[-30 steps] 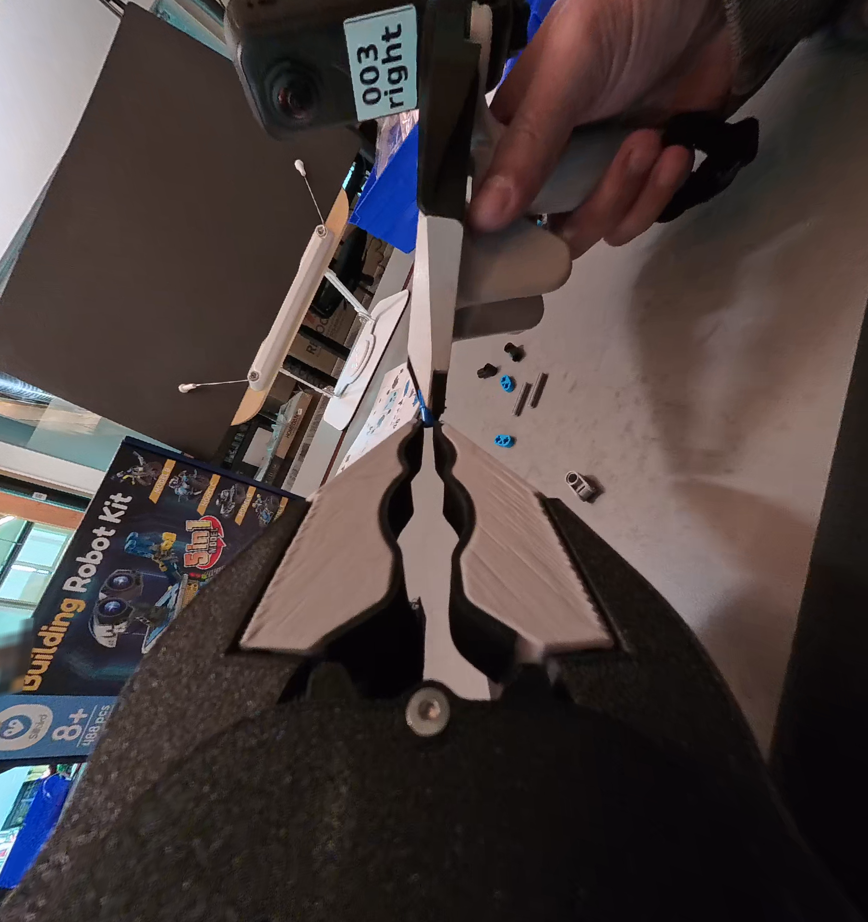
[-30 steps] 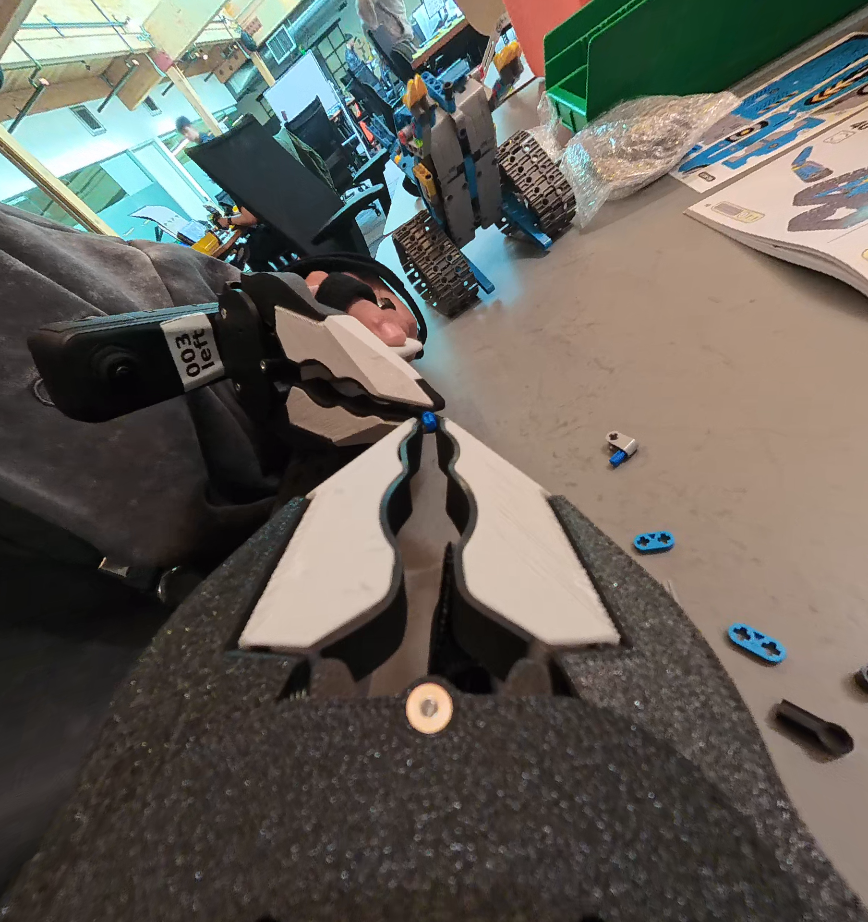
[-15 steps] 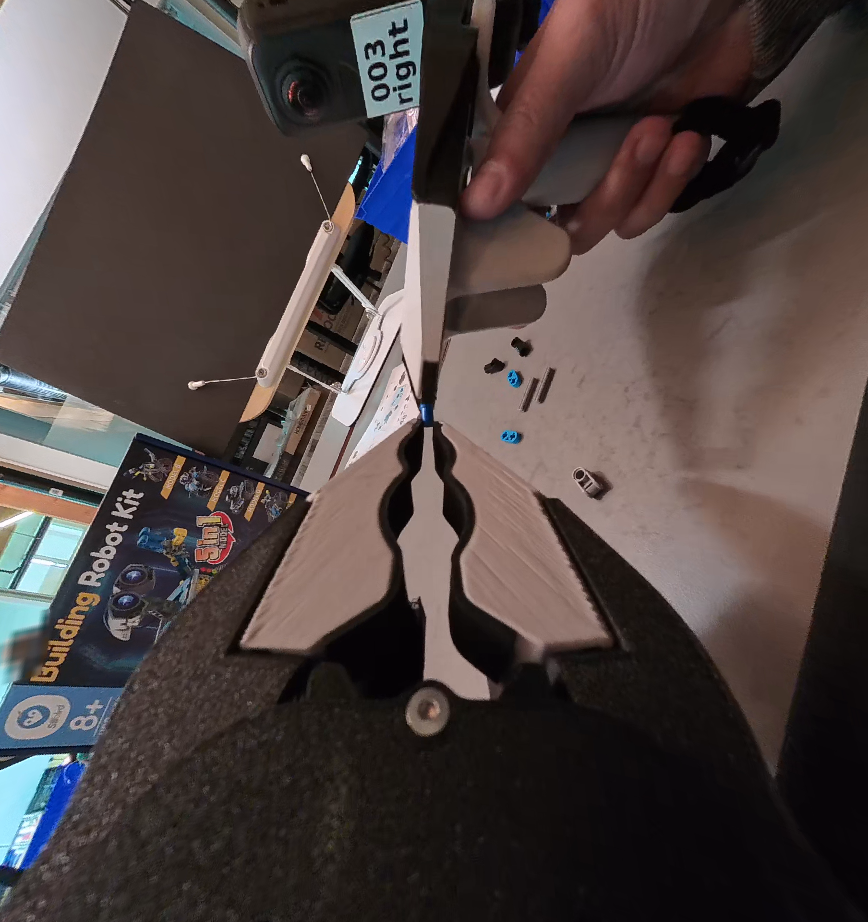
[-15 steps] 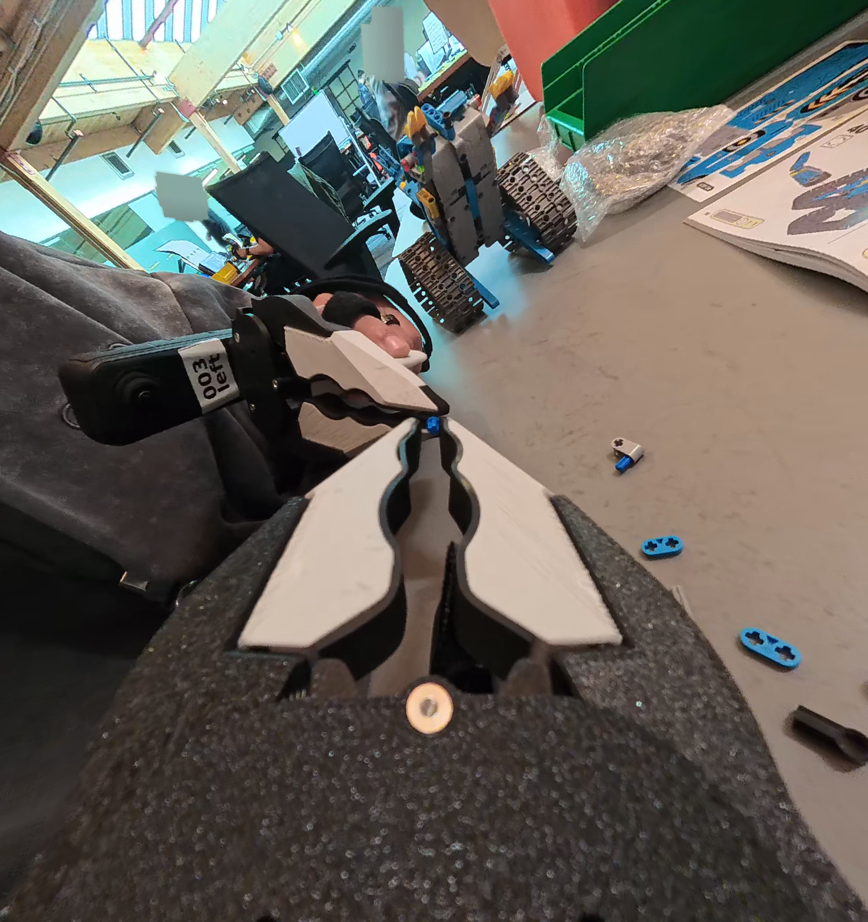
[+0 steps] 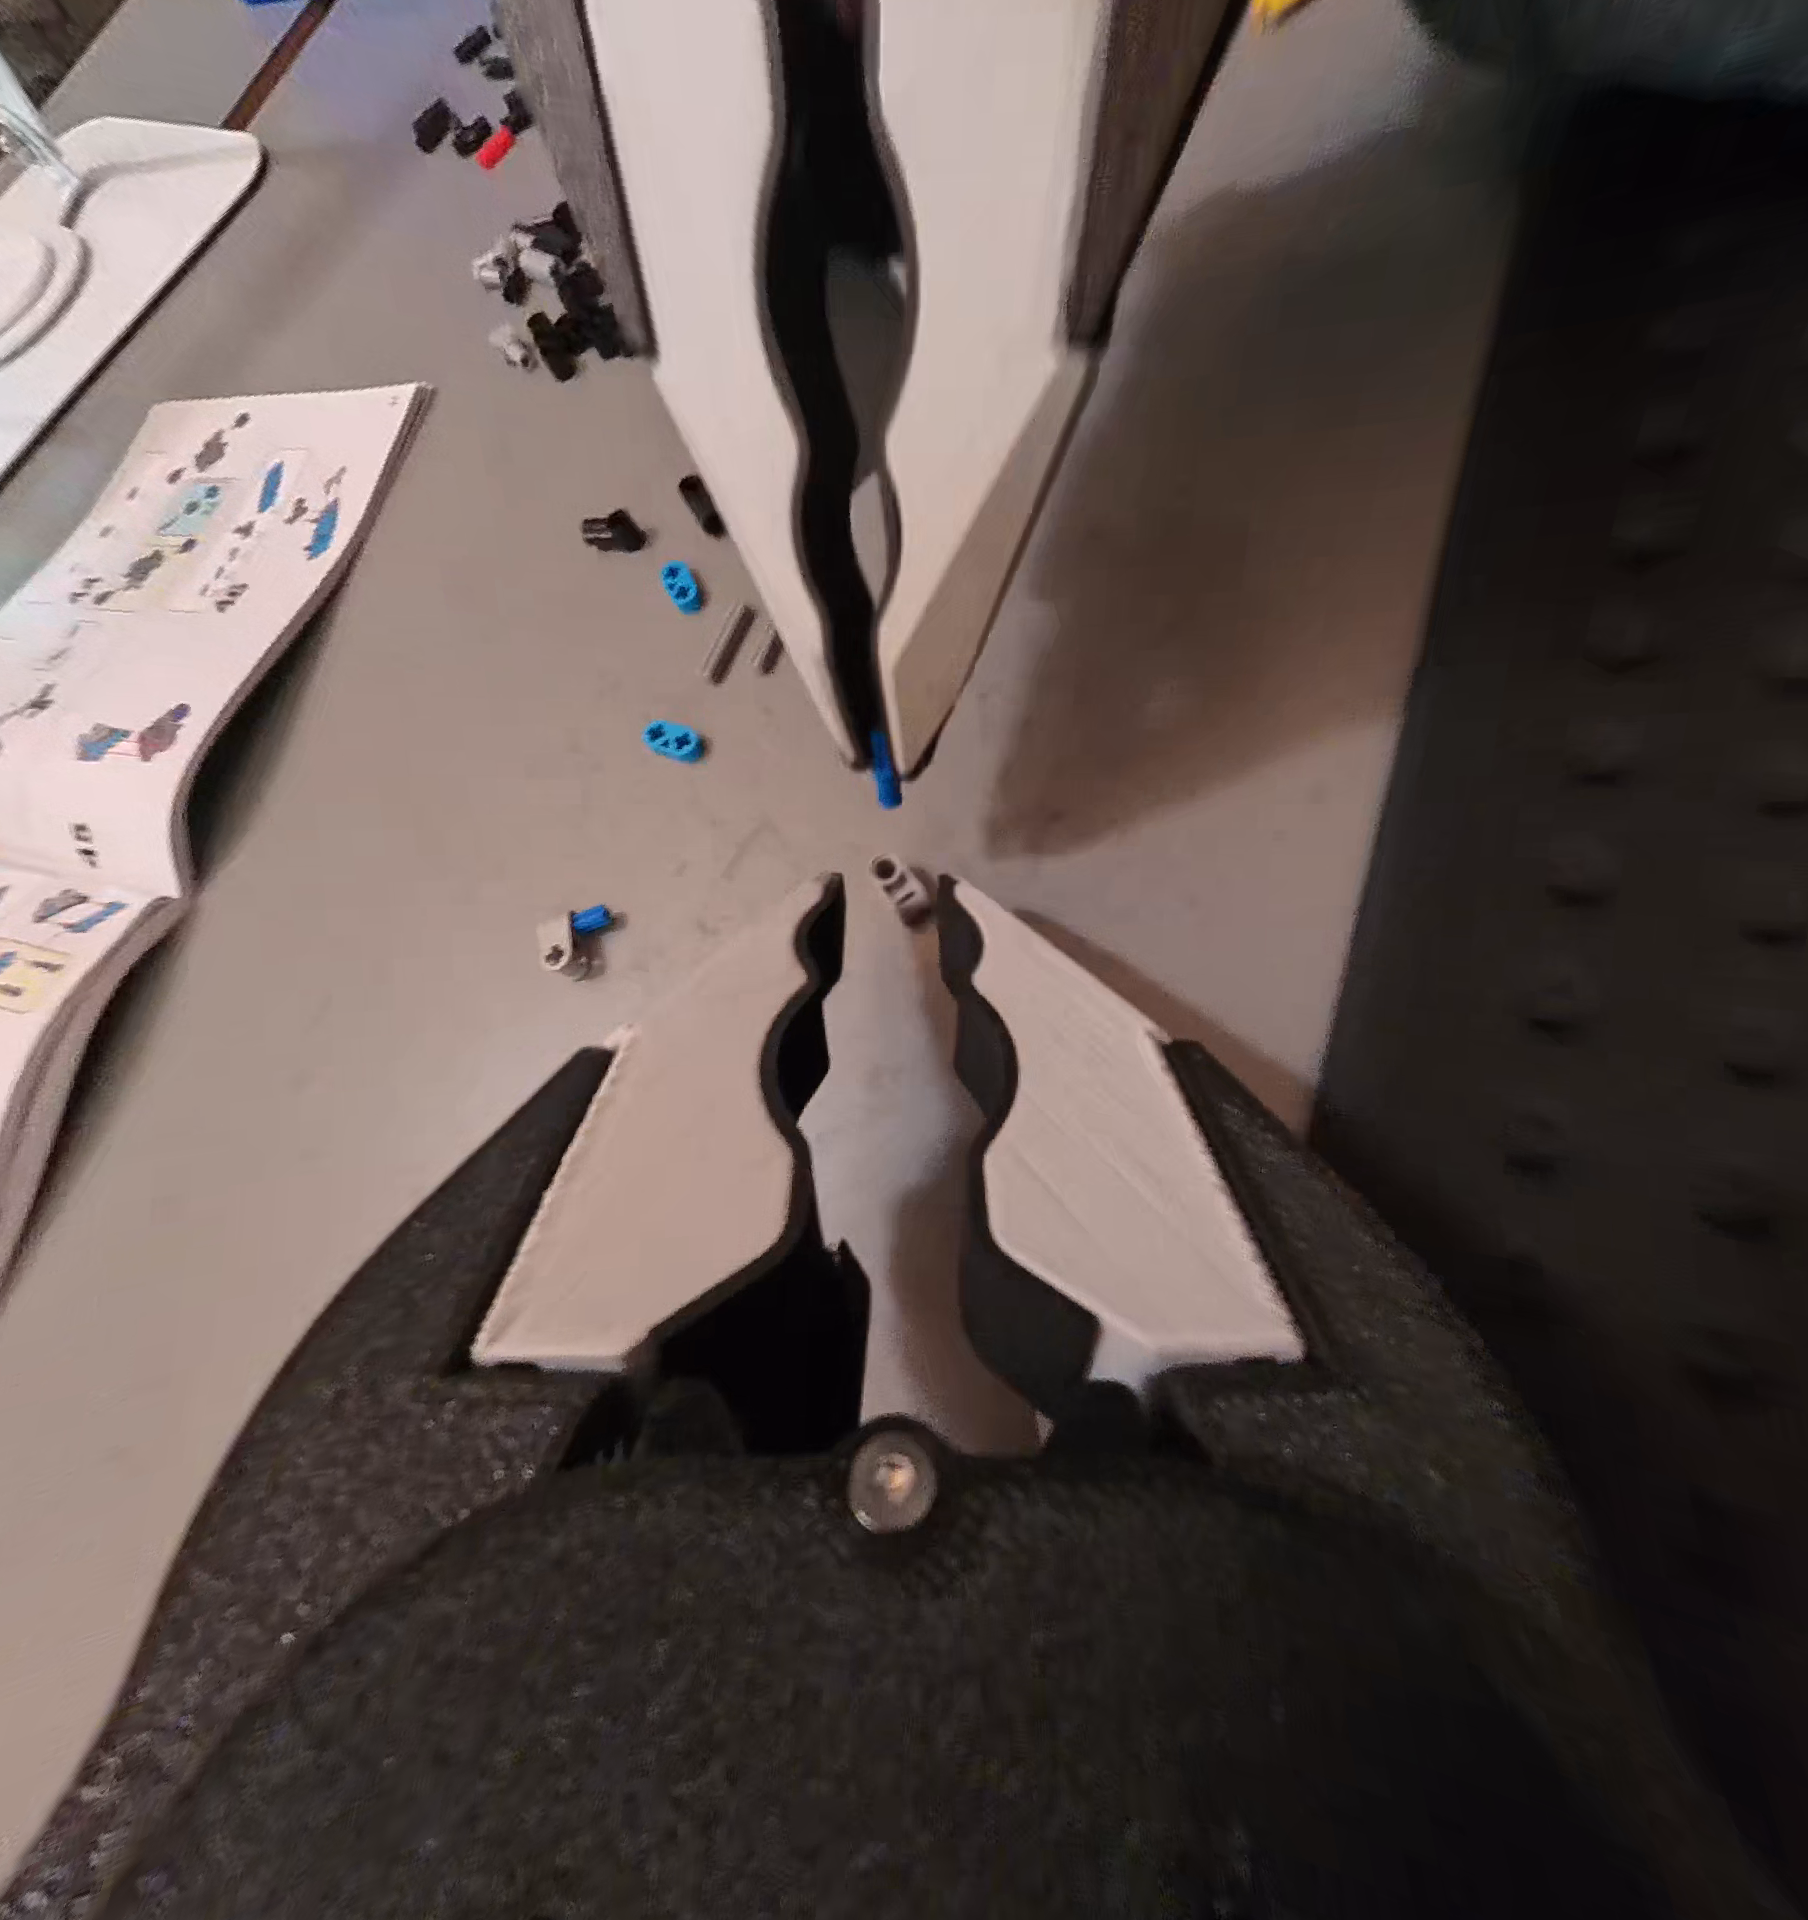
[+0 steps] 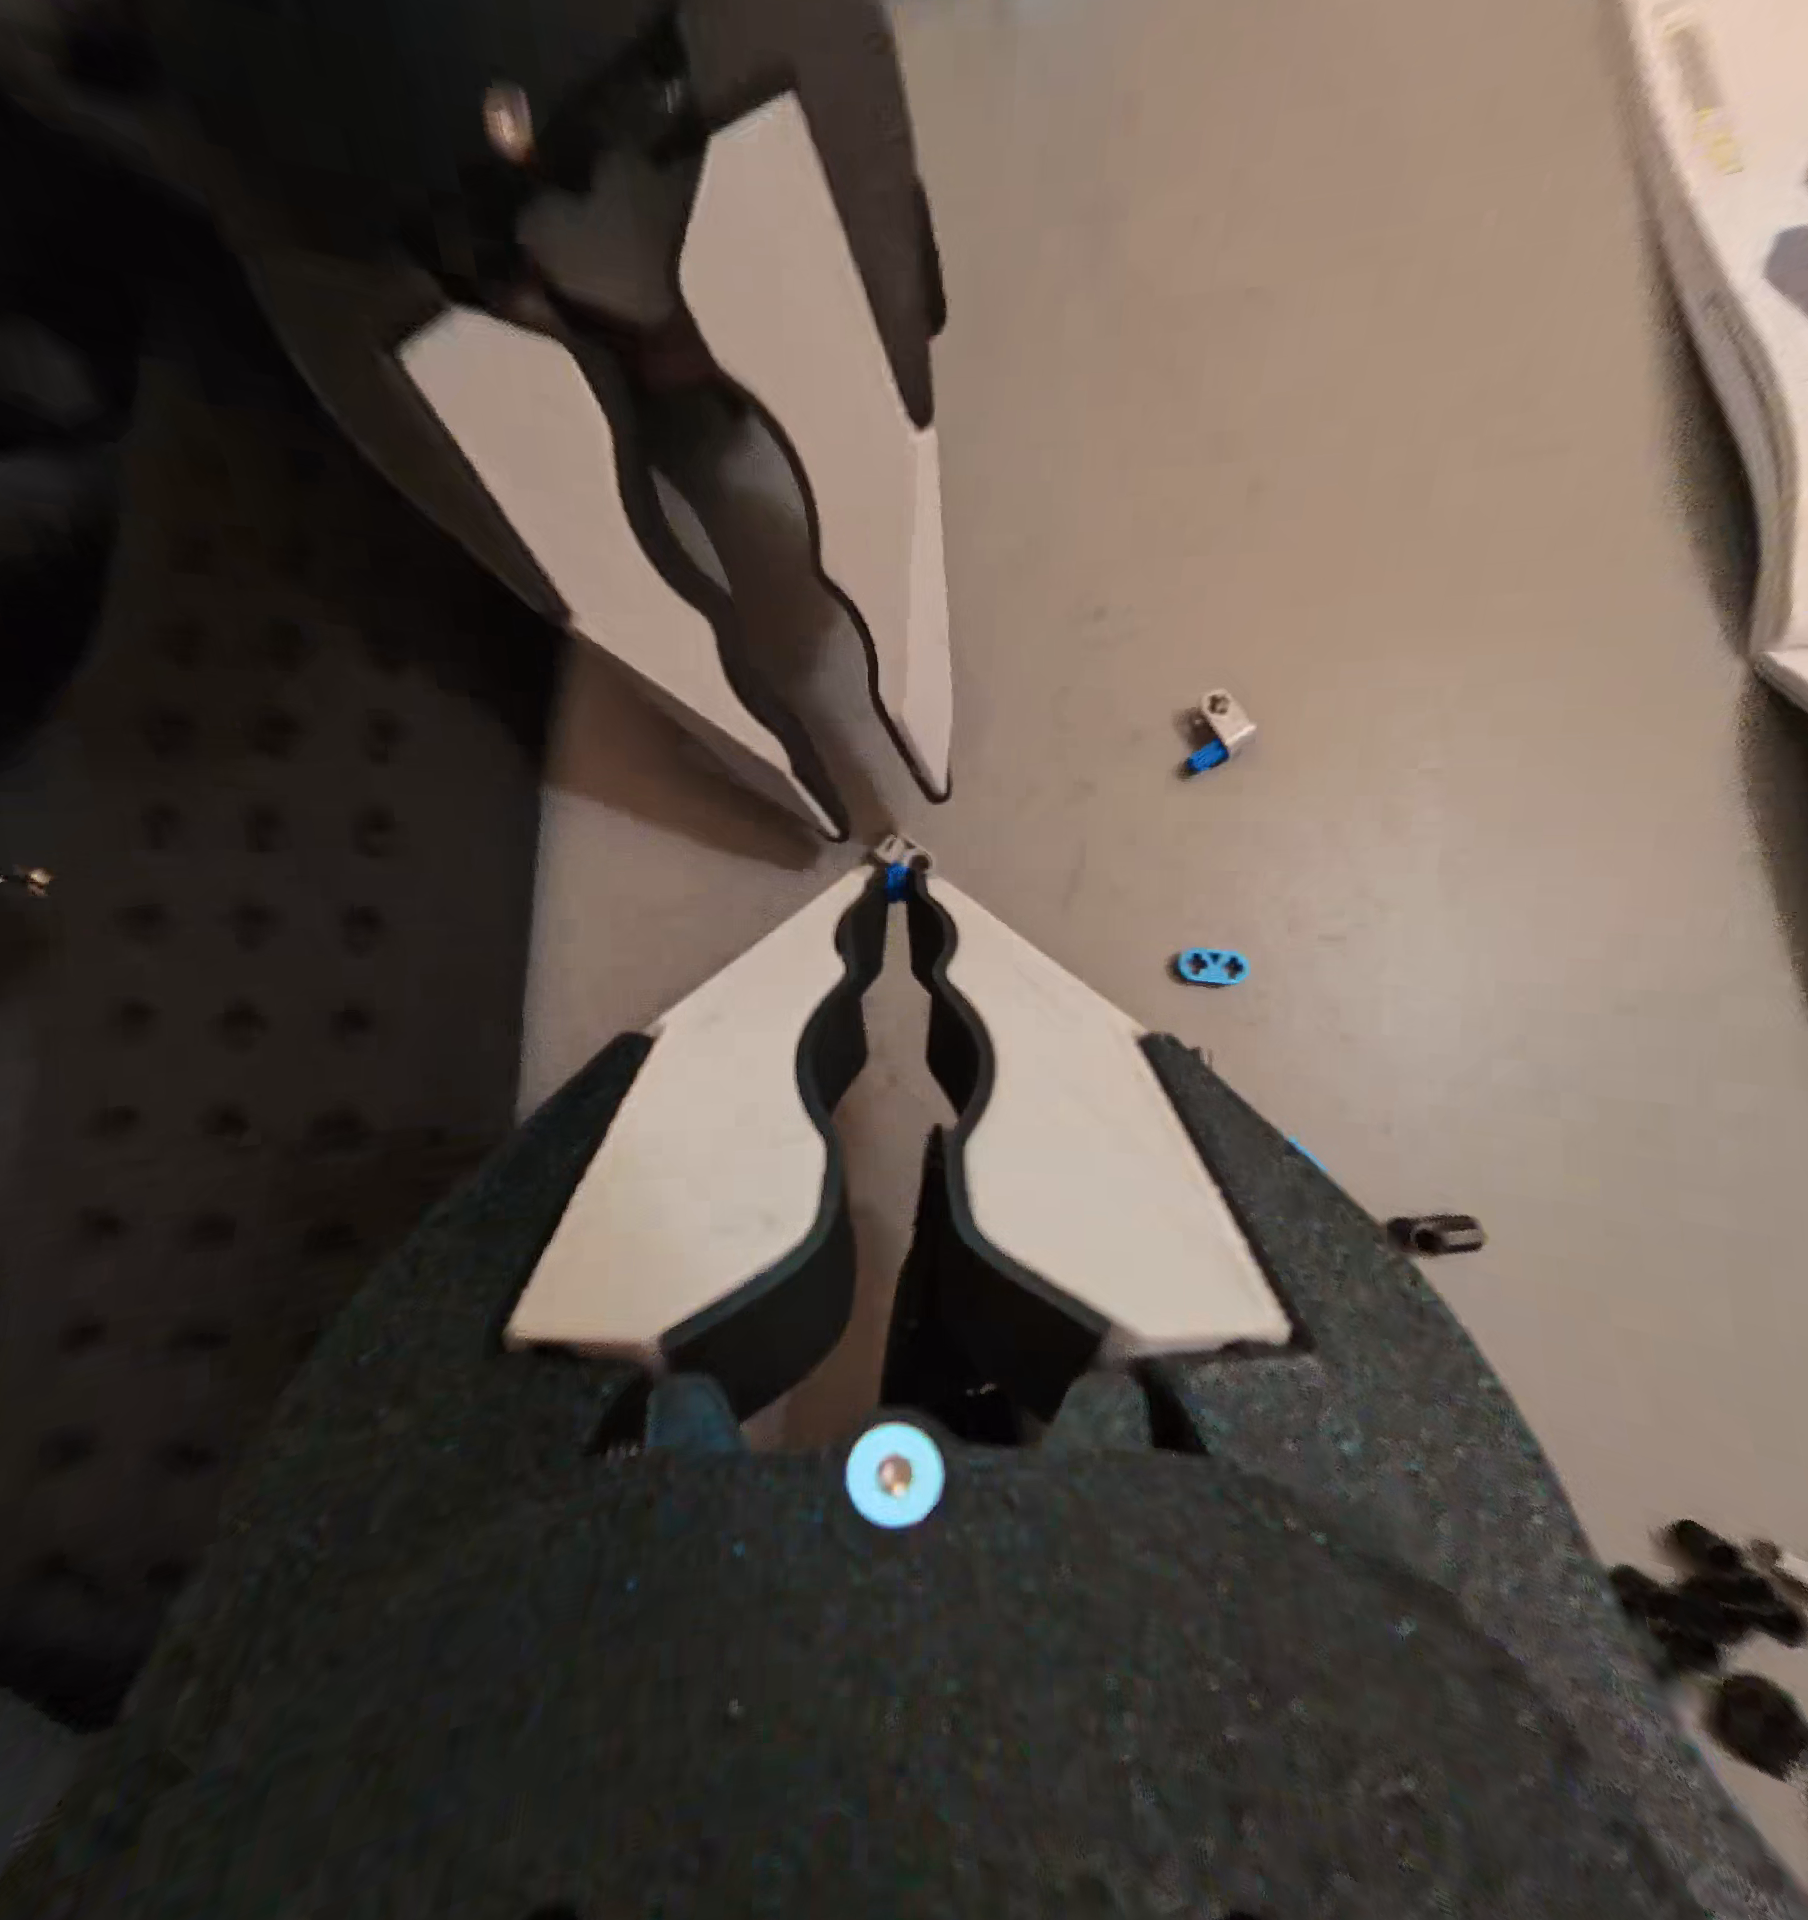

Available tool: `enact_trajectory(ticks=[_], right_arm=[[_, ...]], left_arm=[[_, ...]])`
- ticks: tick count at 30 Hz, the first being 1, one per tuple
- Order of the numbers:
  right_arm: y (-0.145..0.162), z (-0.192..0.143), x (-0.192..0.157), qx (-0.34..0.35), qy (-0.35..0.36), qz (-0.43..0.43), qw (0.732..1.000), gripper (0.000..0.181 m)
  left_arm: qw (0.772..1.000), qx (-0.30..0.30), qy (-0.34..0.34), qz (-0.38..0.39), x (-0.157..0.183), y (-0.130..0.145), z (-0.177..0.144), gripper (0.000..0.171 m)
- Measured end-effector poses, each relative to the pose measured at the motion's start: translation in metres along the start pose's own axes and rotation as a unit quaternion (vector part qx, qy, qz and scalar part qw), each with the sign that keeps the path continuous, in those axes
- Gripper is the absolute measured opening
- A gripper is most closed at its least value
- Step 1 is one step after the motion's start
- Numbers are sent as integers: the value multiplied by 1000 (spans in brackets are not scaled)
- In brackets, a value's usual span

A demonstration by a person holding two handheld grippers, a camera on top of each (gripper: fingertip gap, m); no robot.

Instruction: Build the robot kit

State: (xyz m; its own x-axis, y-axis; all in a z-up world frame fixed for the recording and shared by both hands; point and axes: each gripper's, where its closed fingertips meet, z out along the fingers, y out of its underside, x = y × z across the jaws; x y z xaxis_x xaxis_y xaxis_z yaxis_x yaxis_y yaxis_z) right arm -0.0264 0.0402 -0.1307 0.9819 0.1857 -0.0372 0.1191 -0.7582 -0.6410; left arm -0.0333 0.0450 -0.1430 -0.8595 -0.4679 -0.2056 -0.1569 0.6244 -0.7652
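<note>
Both views are blurred by motion, and each gripper's black foam body fills the lower part of its own picture, hiding the table beneath.

The right gripper (image 6: 895, 883) has its jaws pinched narrow on a small blue pin (image 5: 882, 771), most of which is hidden between the tips; only a short stub sticks out. Just beyond that stub lies a small grey connector (image 5: 900, 883) with a round hole at its end, resting on the grey table (image 5: 464, 1039). Whether pin and connector touch cannot be told.

The left gripper (image 5: 887, 883) is parted a little, its tips on either side of the connector and holding nothing.

To one side lie a second grey connector with a blue pin (image 6: 1217, 732) in it, two flat blue links (image 5: 680, 585), thin grey rods (image 5: 744, 644), a black heap of small parts (image 5: 552, 301) and an open instruction booklet (image 5: 152, 644), cut off at the edge. A dark studded mat (image 5: 1658, 727) borders the table.
</note>
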Motion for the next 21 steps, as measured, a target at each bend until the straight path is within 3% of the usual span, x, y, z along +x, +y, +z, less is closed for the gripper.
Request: enact_trajectory(ticks=[6,14,21], right_arm=[[4,10,7,-83,-4,-61,995,3],[6,18,5,-113,-4,-96,989,3],[9,17,10,-107,-7,-87,990,3]], left_arm=[[999,-29,3,-24,4,10,8,19],[999,-35,21,-34,1,13,11,8],[998,-32,26,-51,-2,13,10,13]])
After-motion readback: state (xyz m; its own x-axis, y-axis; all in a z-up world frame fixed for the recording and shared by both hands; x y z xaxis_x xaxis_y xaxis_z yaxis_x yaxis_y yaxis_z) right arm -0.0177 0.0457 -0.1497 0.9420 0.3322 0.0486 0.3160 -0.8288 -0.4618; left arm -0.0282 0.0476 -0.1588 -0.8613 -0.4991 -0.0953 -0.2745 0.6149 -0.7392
